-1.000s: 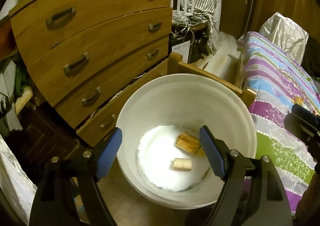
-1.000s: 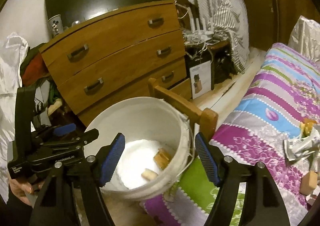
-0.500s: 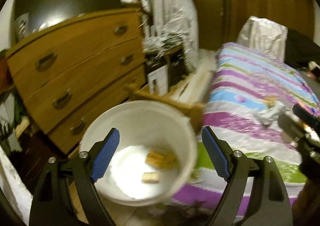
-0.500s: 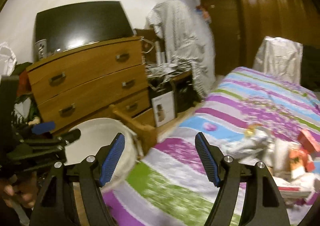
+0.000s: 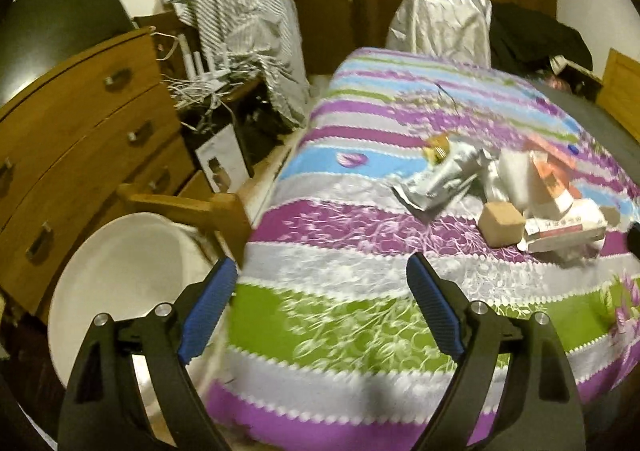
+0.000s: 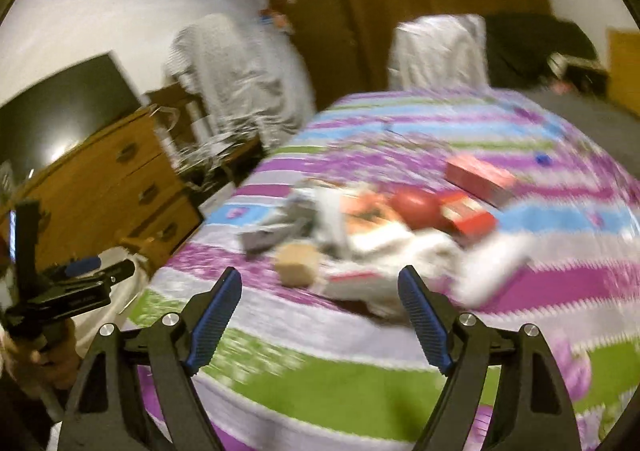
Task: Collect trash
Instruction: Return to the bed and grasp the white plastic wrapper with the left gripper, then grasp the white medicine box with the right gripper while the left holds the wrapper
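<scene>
In the lower left of the left wrist view stands the white bucket (image 5: 120,271) beside the bed (image 5: 360,315). The left gripper (image 5: 320,311) is opening with nothing between its jaws. The trash pile (image 5: 512,191) lies at the right on the bed. The right gripper (image 6: 320,315) is also opening and empty, just below the blurred pile.

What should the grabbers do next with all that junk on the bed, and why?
Probably move the right gripper forward onto the small brown box, the nearest piece of the trash pile on the striped bedspread. Its jaws are opening with nothing between them, and the left gripper is empty too. The white bucket waits beside the bed.
</scene>
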The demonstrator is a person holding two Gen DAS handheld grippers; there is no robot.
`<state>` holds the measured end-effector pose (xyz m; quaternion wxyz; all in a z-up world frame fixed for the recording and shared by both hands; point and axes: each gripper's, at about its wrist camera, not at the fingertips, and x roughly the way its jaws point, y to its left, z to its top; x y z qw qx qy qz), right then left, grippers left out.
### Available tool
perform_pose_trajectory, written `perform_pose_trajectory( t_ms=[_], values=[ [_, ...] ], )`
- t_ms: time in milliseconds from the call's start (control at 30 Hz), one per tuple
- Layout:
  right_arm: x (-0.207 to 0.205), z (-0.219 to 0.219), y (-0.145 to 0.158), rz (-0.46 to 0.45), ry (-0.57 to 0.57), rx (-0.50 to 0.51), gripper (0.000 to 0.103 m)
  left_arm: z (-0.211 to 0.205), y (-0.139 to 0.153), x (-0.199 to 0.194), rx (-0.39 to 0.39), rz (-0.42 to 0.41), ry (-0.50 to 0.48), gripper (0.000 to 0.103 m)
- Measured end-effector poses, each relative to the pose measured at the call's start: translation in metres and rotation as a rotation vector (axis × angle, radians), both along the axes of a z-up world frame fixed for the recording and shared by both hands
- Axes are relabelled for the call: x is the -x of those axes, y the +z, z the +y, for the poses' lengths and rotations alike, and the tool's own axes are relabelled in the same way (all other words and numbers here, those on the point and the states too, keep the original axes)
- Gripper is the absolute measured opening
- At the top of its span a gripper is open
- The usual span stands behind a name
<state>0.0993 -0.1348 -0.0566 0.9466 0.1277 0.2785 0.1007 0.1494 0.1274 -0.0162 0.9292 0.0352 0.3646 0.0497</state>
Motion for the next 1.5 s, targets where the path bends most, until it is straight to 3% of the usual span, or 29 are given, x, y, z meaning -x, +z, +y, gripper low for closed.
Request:
perform_pose_trajectory(
  t_ms=[167,267,367,600,700,800,867,933,1000,1100,1367,1500],
  values=[
    [0.000,-0.059,-0.037,0.070,-0.061,-0.166,0.082,-0.023,-0.017,-0.028,-0.048,0.002,-0.090,0.084],
    [-0.009,-0.058,-0.048,0.090,-0.044,-0.255,0.082,-0.033,-0.019,-0.046,-0.048,-0.010,-0.170,0.084],
    [-0.028,-0.055,-0.059,0.104,0.003,-0.370,0.082,-0.037,-0.021,-0.070,-0.011,-0.005,-0.238,0.080],
    [-0.065,-0.057,-0.078,0.155,-0.039,-0.563,0.079,-0.048,-0.033,-0.120,0.124,0.044,-0.357,0.071],
    [-0.079,-0.053,-0.079,0.158,-0.034,-0.560,0.068,-0.059,-0.041,-0.132,0.127,0.048,-0.399,0.071],
    [-0.091,-0.045,-0.077,0.153,-0.045,-0.516,0.044,-0.068,-0.056,-0.150,0.142,0.097,-0.411,0.068],
    [-0.094,-0.045,-0.079,0.151,-0.052,-0.506,0.025,-0.071,-0.065,-0.163,0.168,0.150,-0.420,0.048],
    [-0.095,-0.046,-0.079,0.145,-0.047,-0.515,0.024,-0.068,-0.067,-0.166,0.216,0.153,-0.437,0.027],
    [-0.090,-0.048,-0.074,0.132,-0.027,-0.519,0.021,-0.067,-0.062,-0.160,0.228,0.135,-0.458,0.024],
    [-0.078,-0.051,-0.060,0.098,0.000,-0.517,0.019,-0.063,-0.051,-0.146,0.212,0.102,-0.446,0.023],
    [-0.021,-0.065,0.015,-0.030,0.103,-0.440,0.019,-0.026,0.000,-0.073,0.323,0.028,-0.374,0.023],
    [0.023,-0.098,0.021,-0.008,0.101,-0.485,0.019,-0.021,0.003,-0.039,0.315,0.055,-0.364,0.023]
  ],
)
